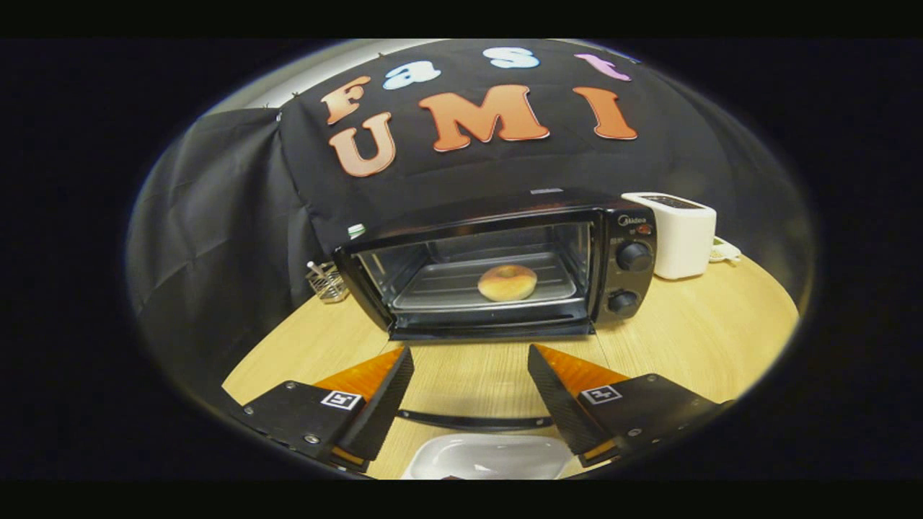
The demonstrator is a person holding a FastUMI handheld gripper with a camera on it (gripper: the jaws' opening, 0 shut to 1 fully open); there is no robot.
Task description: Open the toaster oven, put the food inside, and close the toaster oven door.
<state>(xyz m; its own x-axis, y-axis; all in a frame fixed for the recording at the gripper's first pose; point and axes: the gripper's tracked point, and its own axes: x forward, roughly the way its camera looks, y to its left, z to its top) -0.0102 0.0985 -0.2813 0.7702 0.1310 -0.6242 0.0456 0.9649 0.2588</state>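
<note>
The tongs (470, 364) are spread wide with nothing between the fingers, hovering above the table (692, 339). At twelve o'clock just beyond them stands the toaster oven (497, 263), its front open, a bagel (507, 282) resting on the tray (447, 285) inside. Bare tabletop separates fingers from oven. A white toaster (678, 234) sits at two o'clock, a white dish (490, 458) at six.
</note>
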